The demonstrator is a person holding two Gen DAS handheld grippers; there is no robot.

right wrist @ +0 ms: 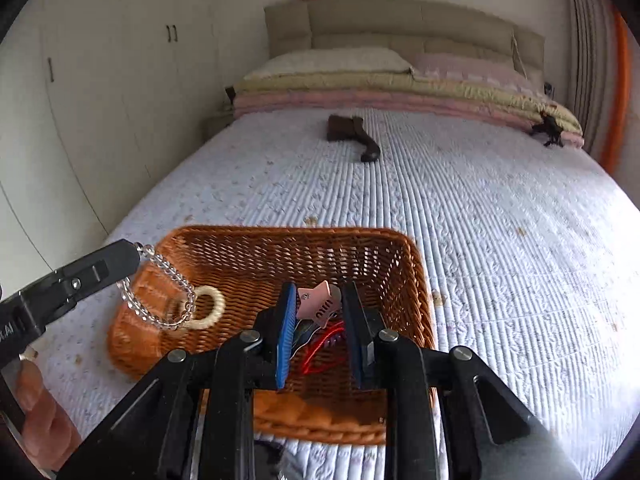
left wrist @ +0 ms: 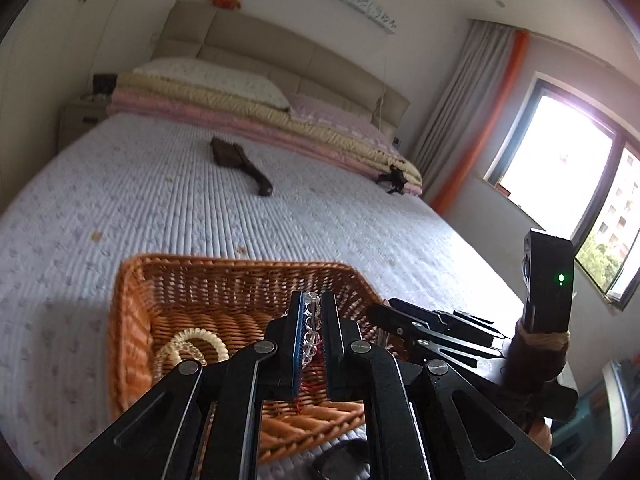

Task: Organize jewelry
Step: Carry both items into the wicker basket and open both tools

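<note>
Gripping a clear bead bracelet [left wrist: 311, 326] between clenched jaws, the left gripper [left wrist: 313, 312] hangs over the near left part of the wicker basket [right wrist: 280, 256]; from the right wrist view the bracelet dangles below those jaws, above a cream coiled ring [right wrist: 208, 307] lying in the basket. The right gripper [right wrist: 318, 304] has its jaws closed on a pink tag [right wrist: 318, 303] with red cord [right wrist: 324, 344] trailing beneath, over the basket's middle. Beyond both jaws, on the bed [right wrist: 480, 208], lies a dark brown item [right wrist: 352, 136], with folded quilts [right wrist: 400, 88] farther back.
</note>
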